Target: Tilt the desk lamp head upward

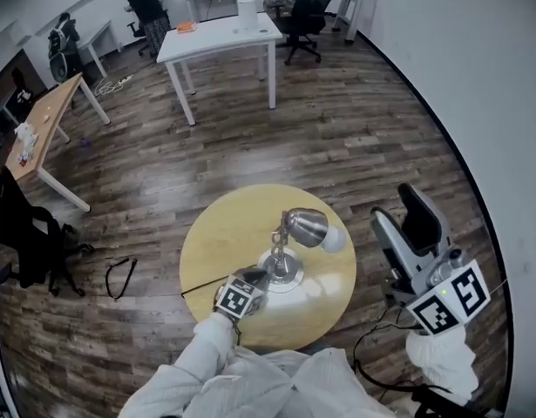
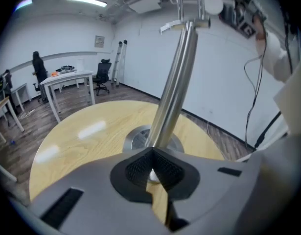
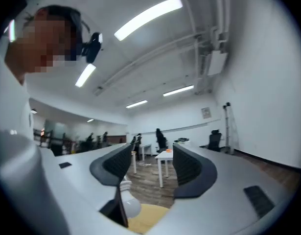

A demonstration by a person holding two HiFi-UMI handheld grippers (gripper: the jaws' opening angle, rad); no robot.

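A chrome desk lamp stands in the middle of the round yellow table [image 1: 217, 233]. Its head [image 1: 304, 226] lies about level, with the white bulb [image 1: 333, 239] pointing right. My left gripper [image 1: 262, 279] is low at the lamp's round base [image 1: 285, 277]. In the left gripper view the pads [image 2: 135, 168] meet on the base rim [image 2: 151, 176], and the pole [image 2: 173, 82] rises just beyond them. My right gripper [image 1: 402, 214] is held up off the table's right side. It is open and empty [image 3: 150, 165], with the bulb [image 3: 127, 205] below it.
A white wall curves close along the right. A black cable [image 1: 119, 277] lies on the wood floor left of the table. A white desk [image 1: 220, 35], office chairs [image 1: 304, 11] and a person [image 1: 145, 3] are far back. A wooden desk [image 1: 43, 124] stands at the left.
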